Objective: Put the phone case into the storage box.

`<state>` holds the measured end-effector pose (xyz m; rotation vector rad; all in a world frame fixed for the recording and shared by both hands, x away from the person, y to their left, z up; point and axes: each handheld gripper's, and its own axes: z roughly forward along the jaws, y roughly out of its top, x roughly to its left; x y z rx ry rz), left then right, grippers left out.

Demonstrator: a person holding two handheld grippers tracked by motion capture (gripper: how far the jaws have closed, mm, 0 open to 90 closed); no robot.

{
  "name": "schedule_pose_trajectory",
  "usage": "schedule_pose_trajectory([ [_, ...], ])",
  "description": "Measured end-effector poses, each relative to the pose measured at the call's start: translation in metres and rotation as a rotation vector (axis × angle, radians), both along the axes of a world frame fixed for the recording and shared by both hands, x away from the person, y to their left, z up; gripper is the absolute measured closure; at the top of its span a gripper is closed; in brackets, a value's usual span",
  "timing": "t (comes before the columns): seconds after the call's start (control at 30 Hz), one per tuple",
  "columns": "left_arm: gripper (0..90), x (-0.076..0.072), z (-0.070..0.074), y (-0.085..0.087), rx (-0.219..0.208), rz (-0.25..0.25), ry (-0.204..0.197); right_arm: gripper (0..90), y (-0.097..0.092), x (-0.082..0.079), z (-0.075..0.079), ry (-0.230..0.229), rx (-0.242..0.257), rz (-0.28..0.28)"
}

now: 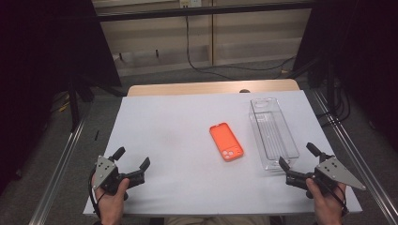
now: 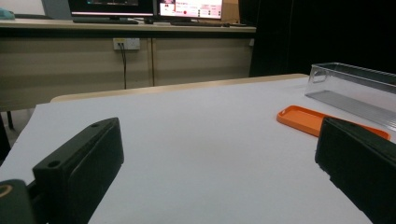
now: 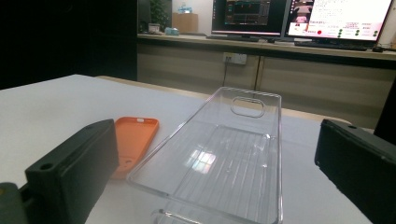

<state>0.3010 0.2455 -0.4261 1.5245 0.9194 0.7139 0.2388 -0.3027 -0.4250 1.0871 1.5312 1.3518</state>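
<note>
High view: we held left tongs [image 1: 132, 162] and right tongs [image 1: 299, 157] wide, empty; orange phone case [image 1: 226, 141] beside clear tray [image 1: 273, 132], apparently staged for pickup.

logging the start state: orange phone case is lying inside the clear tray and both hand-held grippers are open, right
Not quite. The orange phone case lies on the white table cover beside the clear tray, to its left, not inside it; the high view shows this. Both hand-held grippers, left and right, are open.
</note>
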Motion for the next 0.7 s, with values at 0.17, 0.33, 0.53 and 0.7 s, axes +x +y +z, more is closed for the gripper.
schedule_pose_trajectory([
  [0.17,1.3,0.000,0.000,-0.001,0.005,0.009,0.004,0.0,0.000,0.000,0.000,-0.002,0.000,0.008],
  [0.33,1.1,0.001,0.000,-0.003,0.008,0.002,0.018,0.0,-0.001,-0.001,-0.001,0.005,-0.004,0.001],
  [0.53,1.1,0.005,-0.001,-0.009,-0.001,-0.017,0.041,0.0,-0.001,-0.002,-0.001,-0.003,0.003,0.010],
  [0.7,2.6,0.005,-0.001,-0.014,-0.011,-0.037,0.036,0.0,-0.001,-0.005,0.000,-0.015,0.011,0.014],
])
